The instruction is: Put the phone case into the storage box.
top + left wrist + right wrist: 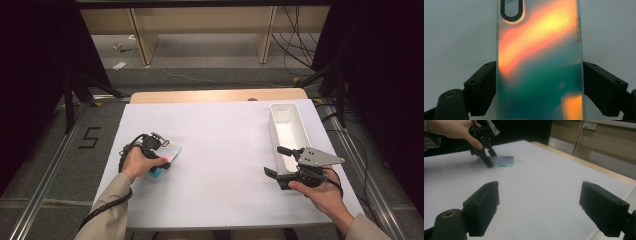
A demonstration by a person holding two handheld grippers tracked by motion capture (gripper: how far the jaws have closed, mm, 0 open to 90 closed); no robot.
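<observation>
Left claw (539,75) straddles phone case (539,65); high view adds white bin (289,132)

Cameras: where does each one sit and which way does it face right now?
High view: above the near side, facing forward and down on the table; both forearms and tongs enter from below.
Left gripper view: on the left tongs, facing down at the phone case between its jaws.
Right gripper view: on the right tongs, facing across the table.
Shared: high and right gripper views both show the left hand at the case.
</observation>
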